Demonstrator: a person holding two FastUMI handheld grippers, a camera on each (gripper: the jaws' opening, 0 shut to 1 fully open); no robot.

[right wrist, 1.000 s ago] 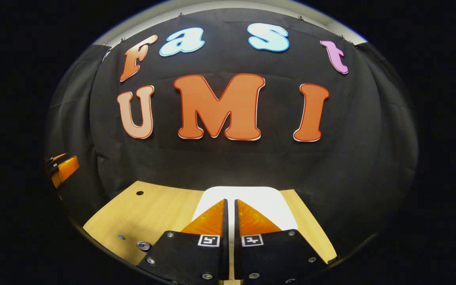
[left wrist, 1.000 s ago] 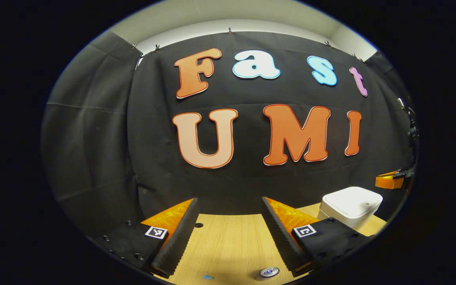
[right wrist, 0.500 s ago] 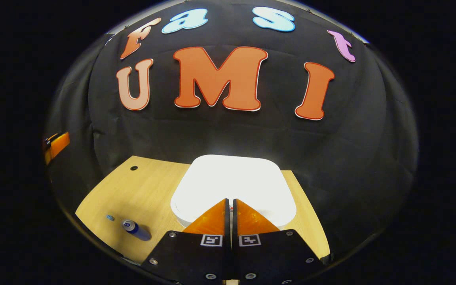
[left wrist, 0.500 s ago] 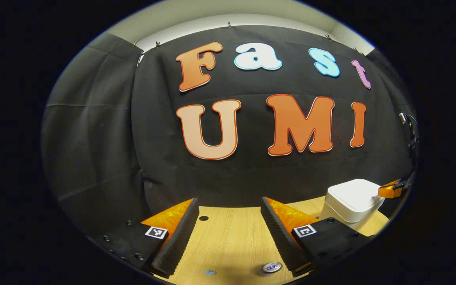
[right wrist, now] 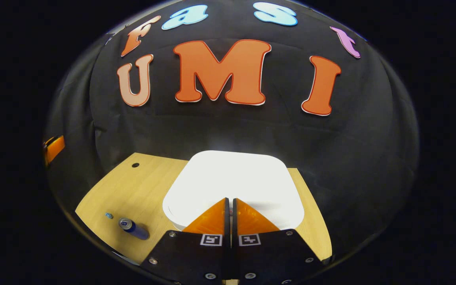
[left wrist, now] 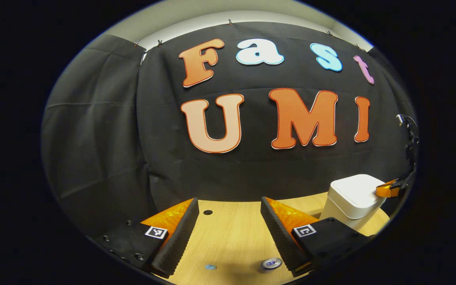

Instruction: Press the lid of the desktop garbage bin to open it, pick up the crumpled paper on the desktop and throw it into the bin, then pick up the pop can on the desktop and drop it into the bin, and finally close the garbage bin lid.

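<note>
Left gripper [left wrist: 230, 209]: fingers apart, nothing between, above desktop [left wrist: 232, 237] near front edge. Small blue scrap [left wrist: 210, 266], then pop can [left wrist: 270, 263] lying on side below. White bin [left wrist: 354, 198], lid down, right edge. Right gripper [right wrist: 229, 202]: fingers together, tips at lid [right wrist: 232, 182] front.

Right tongs [right wrist: 229, 204] came down & fwd onto the white rounded-square plastic bin lid [right wrist: 232, 178] over the last sec; lid now takes up far more of the right gripper view, tips closed together at its near edge. In the left gripper view those tongs [left wrist: 386, 189] dropped from above the bin to its lid's right edge. Blue pop can [right wrist: 133, 228] lying on the light wood worktop [right wrist: 133, 190] now shows full length.
</note>
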